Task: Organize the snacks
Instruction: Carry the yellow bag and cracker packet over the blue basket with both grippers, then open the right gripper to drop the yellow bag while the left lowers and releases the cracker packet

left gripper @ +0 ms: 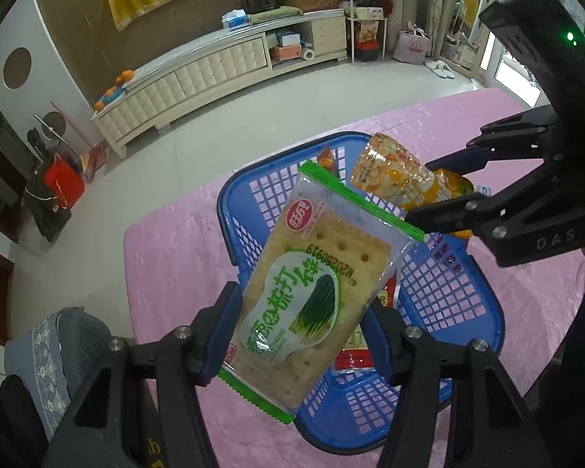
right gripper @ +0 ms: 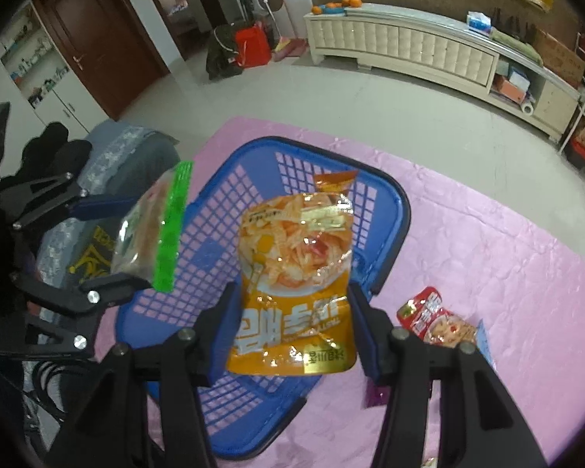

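My left gripper (left gripper: pixel 304 323) is shut on a green-edged cracker packet (left gripper: pixel 316 292) and holds it above the blue plastic basket (left gripper: pixel 464 300). My right gripper (right gripper: pixel 292 319) is shut on an orange snack pouch (right gripper: pixel 292 273), also above the basket (right gripper: pixel 394 210). In the left wrist view the right gripper (left gripper: pixel 440 191) comes in from the right with the pouch (left gripper: pixel 394 175). In the right wrist view the left gripper (right gripper: pixel 109 241) holds the cracker packet (right gripper: pixel 156 234) at the left. A red packet (left gripper: pixel 355 355) and a small orange packet (right gripper: pixel 335 181) lie in the basket.
The basket stands on a pink tablecloth (right gripper: pixel 487 253). A red snack packet (right gripper: pixel 436 318) and a purple wrapper (right gripper: pixel 374 396) lie on the cloth right of the basket. A chair with a grey-blue cover (right gripper: pixel 128 148) stands at the table's left edge.
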The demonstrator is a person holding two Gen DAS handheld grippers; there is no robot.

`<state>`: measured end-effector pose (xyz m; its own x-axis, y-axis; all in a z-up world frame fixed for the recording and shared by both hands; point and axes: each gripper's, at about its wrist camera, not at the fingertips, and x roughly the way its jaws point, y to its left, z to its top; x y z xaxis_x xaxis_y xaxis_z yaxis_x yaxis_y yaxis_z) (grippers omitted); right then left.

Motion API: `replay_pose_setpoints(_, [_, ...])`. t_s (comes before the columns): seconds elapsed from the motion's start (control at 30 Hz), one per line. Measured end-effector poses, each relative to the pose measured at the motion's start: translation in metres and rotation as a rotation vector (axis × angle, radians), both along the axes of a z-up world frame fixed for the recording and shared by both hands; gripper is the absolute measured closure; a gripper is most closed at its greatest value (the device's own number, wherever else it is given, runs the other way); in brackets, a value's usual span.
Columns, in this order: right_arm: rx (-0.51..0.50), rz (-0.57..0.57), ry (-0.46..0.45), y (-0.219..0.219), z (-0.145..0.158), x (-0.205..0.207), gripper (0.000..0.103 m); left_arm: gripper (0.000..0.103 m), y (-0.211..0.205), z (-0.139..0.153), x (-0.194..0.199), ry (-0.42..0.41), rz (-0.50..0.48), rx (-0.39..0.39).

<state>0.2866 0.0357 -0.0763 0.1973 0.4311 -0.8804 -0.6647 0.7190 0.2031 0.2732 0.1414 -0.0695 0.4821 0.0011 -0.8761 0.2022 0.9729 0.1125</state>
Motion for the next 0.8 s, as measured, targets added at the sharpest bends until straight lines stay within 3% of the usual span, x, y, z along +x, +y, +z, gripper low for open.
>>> replay_pose_setpoints(0.2, [-0.087, -0.007, -0.072, 0.015, -0.006, 0.005, 0.035, 0.045, 0.003, 0.002, 0.0, -0.002, 0.018, -0.016])
replay_pose_setpoints(0.27, [-0.115, -0.001, -0.079, 0.016, -0.008, 0.006, 0.013, 0.045, 0.005, 0.002, 0.0, -0.001, 0.025, -0.003])
replay_pose_setpoints(0.3, [-0.12, 0.004, -0.089, 0.016, -0.008, 0.006, 0.011, 0.045, 0.003, 0.002, 0.0, 0.0, 0.026, 0.002])
replay_pose_setpoints(0.4, [-0.101, -0.031, -0.118, 0.008, -0.005, 0.003, 0.011, 0.045, -0.001, 0.006, -0.001, 0.006, 0.029, -0.002])
replay_pose_setpoints(0.8, [-0.045, -0.133, -0.061, -0.037, 0.003, -0.011, 0.011, 0.045, -0.02, 0.007, -0.007, 0.02, 0.05, -0.051])
